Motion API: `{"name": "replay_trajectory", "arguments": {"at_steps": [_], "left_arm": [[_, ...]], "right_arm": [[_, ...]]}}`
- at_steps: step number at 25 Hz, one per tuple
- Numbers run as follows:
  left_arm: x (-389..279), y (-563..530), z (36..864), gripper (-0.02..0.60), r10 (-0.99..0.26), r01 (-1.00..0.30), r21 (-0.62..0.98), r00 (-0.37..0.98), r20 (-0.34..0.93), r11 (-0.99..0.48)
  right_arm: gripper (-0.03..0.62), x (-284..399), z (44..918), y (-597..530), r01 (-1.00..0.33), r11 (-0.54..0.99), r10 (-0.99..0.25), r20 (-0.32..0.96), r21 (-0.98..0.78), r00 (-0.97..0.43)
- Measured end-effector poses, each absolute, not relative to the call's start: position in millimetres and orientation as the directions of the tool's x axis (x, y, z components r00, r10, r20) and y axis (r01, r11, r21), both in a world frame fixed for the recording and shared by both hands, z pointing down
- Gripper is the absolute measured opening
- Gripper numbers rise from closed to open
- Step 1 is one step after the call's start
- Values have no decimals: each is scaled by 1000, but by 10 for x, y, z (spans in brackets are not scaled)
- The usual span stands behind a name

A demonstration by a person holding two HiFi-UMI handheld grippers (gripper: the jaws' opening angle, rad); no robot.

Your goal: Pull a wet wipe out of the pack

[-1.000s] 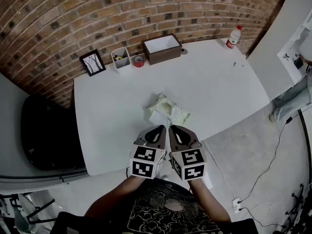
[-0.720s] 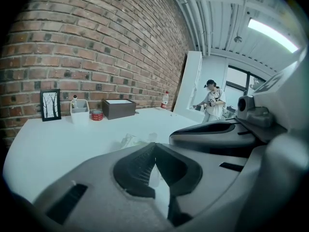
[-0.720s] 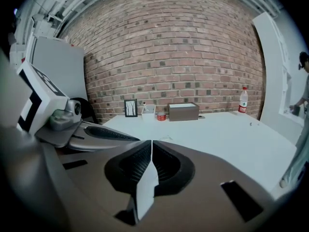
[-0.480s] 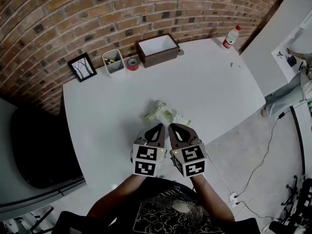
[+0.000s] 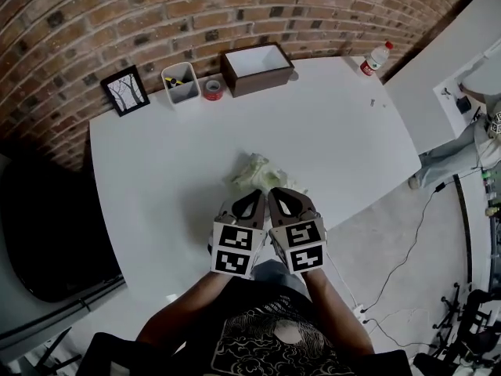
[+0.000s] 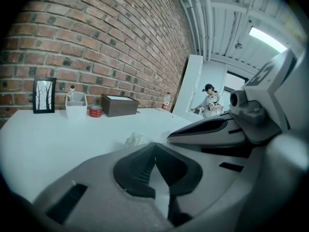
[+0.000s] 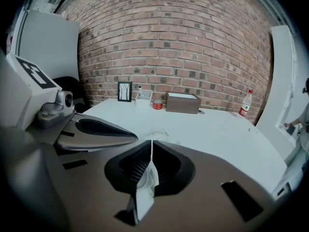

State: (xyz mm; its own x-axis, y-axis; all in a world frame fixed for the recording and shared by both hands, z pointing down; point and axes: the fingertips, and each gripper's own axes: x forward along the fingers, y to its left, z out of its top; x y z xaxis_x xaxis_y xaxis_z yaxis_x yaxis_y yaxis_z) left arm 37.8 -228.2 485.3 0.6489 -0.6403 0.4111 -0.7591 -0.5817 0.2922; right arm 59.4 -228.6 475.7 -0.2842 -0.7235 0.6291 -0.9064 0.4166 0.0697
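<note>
So the wet wipe [image 7: 145, 185] is a thin white sheet, folded and a bit creased, pinched between the right gripper [image 7: 151, 141] jaws and hanging down behind their tips. The pack [image 5: 261, 174] looks like a crumpled pale green and white lump, sitting mid-table just ahead of both grippers. The left gripper [image 6: 155, 145] is clenched too, tips touching with nothing in them. It's right beside the right one, over the near edge of the white table [image 5: 156, 155].
</note>
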Motion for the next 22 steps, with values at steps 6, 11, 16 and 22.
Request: {"name": "replay_trajectory", "arguments": {"at_steps": [6, 11, 16, 22], "left_arm": [[357, -2313, 4905, 12, -644, -760, 296, 648, 408, -578], [349, -2363, 4921, 12, -651, -765, 293, 643, 403, -573], [341, -2393, 4941, 12, -656, -770, 297, 637, 404, -565], [363, -2407, 4962, 12, -654, -769, 302, 638, 407, -563]], "right_arm": [[21, 596, 4841, -2378, -897, 430, -711, 651, 106, -264], [21, 624, 4900, -2428, -894, 431, -701, 668, 118, -250], [21, 699, 4980, -2464, -898, 421, -694, 682, 126, -230], [31, 736, 5048, -2478, -899, 422, -680, 697, 117, -228]]}}
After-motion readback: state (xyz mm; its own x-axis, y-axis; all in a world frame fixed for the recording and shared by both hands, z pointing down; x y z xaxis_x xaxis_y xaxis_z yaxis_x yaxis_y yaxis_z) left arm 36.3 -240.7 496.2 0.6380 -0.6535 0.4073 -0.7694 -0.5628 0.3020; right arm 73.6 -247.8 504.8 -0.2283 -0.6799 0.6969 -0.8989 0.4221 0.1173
